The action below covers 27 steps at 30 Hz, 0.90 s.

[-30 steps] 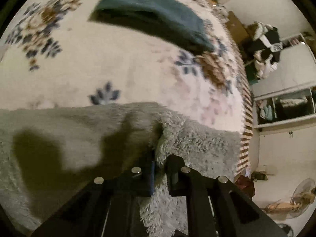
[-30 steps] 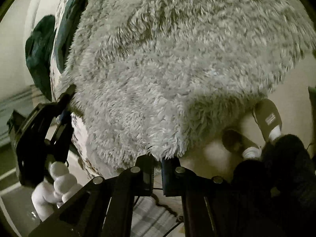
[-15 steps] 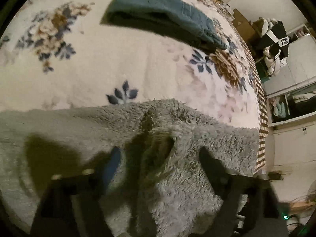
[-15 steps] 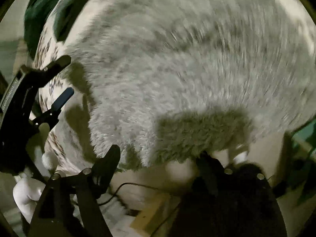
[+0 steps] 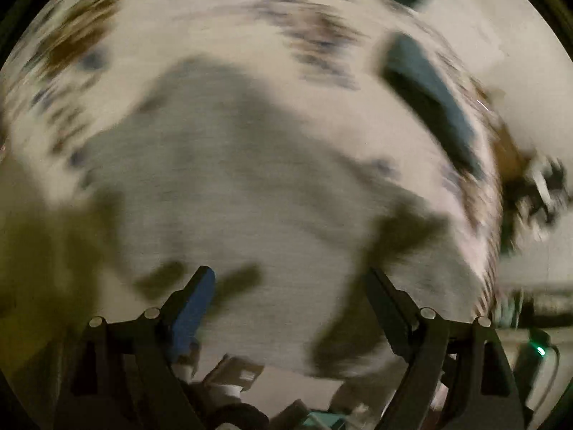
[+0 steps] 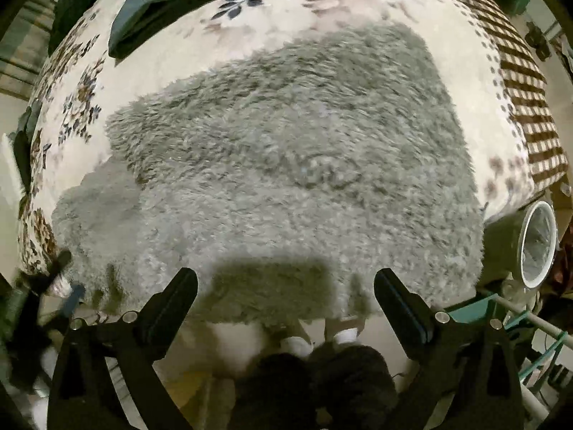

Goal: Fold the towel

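Observation:
A shaggy grey towel (image 6: 286, 165) lies on the flowered bedspread (image 6: 118, 82), with one layer lying over another and its near edge hanging over the bed's side. My right gripper (image 6: 285, 286) hovers open above that near edge, nothing between its fingers. The left wrist view is heavily blurred by motion: the towel (image 5: 250, 179) shows as a pale grey patch, and my left gripper (image 5: 290, 286) is open and empty above it. The left gripper also appears at the lower left of the right wrist view as a blurred dark shape (image 6: 61, 286).
A folded teal garment (image 6: 157, 10) lies at the far side of the bed, also seen as a blurred teal garment (image 5: 429, 96). A white-rimmed bin (image 6: 537, 247) stands by the bed at right. A person's feet in white socks (image 6: 318, 340) are below the towel's edge.
Both grippers, shut on the towel's edge a second ago, have opened and let it go. They have pulled back from the bed, and the left one is swinging fast.

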Available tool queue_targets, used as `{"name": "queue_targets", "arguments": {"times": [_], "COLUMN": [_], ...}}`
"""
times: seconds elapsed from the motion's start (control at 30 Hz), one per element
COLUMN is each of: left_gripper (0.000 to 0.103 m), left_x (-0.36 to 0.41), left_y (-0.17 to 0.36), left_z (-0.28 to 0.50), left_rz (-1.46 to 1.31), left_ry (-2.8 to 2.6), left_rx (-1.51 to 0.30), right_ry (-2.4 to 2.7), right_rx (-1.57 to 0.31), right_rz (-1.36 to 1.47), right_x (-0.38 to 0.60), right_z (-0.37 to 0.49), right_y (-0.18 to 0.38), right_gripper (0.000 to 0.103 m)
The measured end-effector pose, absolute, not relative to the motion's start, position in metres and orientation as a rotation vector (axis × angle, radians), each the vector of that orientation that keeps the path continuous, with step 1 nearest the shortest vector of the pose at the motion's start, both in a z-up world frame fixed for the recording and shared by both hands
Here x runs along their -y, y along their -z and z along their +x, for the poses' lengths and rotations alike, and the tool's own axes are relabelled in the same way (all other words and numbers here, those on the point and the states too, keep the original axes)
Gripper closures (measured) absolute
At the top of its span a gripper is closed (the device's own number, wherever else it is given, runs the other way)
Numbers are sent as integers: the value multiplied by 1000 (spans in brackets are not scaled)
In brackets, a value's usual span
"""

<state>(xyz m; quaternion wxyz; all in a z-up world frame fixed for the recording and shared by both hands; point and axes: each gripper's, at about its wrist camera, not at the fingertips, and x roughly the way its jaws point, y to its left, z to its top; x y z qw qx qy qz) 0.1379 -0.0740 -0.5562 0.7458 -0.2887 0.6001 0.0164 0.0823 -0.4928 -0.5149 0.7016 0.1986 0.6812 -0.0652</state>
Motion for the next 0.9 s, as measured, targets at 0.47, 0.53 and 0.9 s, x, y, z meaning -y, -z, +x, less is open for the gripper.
{"name": "queue_targets", "arguments": {"times": [0.47,0.53,0.9], "left_gripper": [40,67,81], "left_x": [-11,-6,64], "left_y": [627,626,493], "left_z": [153,161,166], "left_rz": [-824,-811,-659], "left_ry": [-147,-110,143], "left_rx": [-1066,-1040,-796], "right_ry": [122,131,124], "right_rx": [-1509,-1508,-1481], "right_rz": [350,345,422], "right_x": [454,452,483], "right_z": [121,125,108], "right_y": [541,546,545], "right_gripper": [2,2,2]}}
